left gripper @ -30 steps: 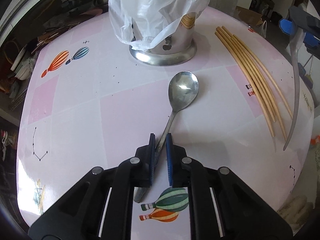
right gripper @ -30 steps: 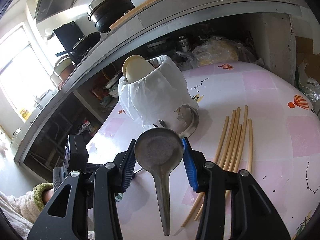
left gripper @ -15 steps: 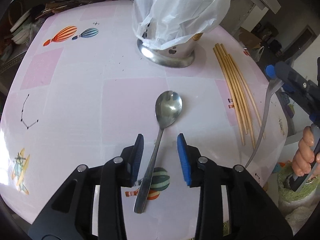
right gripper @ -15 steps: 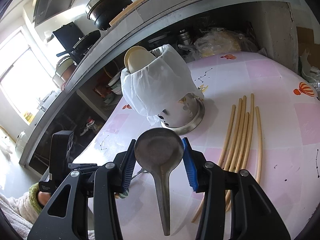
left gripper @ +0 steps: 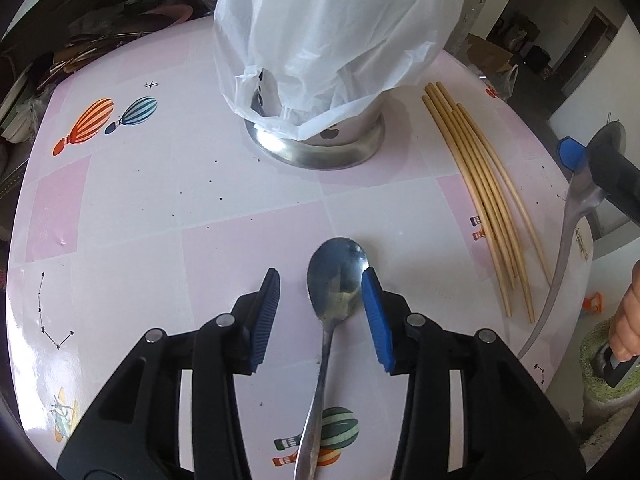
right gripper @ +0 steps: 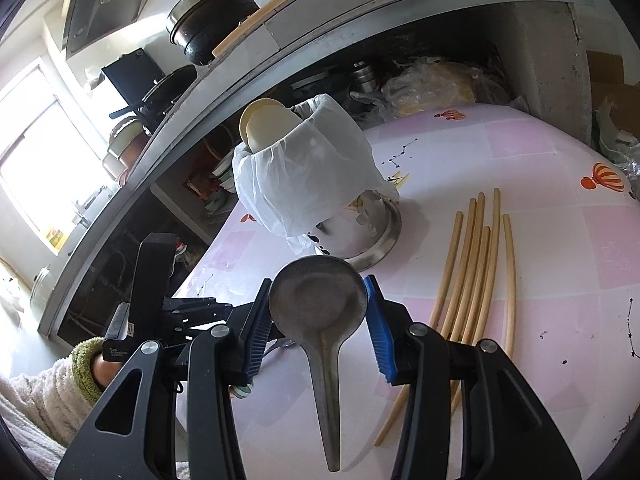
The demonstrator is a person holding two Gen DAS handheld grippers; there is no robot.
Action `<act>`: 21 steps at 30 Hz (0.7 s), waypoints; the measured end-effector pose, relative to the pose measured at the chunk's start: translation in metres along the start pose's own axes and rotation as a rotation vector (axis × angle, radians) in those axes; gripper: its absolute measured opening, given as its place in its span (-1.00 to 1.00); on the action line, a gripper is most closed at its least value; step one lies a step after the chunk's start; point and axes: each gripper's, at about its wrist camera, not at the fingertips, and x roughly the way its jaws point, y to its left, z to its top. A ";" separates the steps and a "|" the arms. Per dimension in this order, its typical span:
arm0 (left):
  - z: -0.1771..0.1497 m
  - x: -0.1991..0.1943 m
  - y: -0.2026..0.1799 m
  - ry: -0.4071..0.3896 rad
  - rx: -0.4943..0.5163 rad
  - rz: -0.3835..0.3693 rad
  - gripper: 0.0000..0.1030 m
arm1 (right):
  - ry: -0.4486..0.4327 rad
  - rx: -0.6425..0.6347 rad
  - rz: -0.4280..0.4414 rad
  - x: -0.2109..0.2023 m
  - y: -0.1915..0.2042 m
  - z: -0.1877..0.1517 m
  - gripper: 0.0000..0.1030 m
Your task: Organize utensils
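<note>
A steel spoon (left gripper: 336, 280) lies on the pink table (left gripper: 160, 200), bowl pointing to the holder. My left gripper (left gripper: 320, 284) is open, its blue pads either side of the spoon's bowl, right pad close to its rim. My right gripper (right gripper: 318, 300) is shut on the bowl of a second steel spoon (right gripper: 320, 300), handle hanging down above the table; that spoon also shows in the left wrist view (left gripper: 568, 232). A steel utensil holder (left gripper: 320, 144) draped with a white plastic bag (left gripper: 340, 32) stands at the back; it also shows in the right wrist view (right gripper: 360, 236).
Several tan chopsticks (left gripper: 480, 196) lie side by side to the right of the holder, also in the right wrist view (right gripper: 472, 264). A pale spoon head (right gripper: 268, 124) sticks out of the bag. The table edge runs close on the right. Kitchen shelves stand behind.
My left gripper let go of the lying spoon's handle, opened wide and moved forward over its bowl. My right gripper kept holding its spoon and shifted slightly.
</note>
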 end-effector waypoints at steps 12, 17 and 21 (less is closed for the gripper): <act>0.003 0.020 -0.015 0.000 0.123 0.060 -0.34 | 0.009 0.002 -0.009 0.004 -0.001 0.001 -0.15; -0.003 0.019 -0.023 -0.029 0.148 0.062 -0.34 | 0.011 0.001 -0.013 0.004 -0.001 0.001 -0.15; -0.007 0.019 -0.033 -0.048 0.192 0.052 -0.34 | 0.011 0.001 -0.013 0.005 -0.001 0.001 -0.15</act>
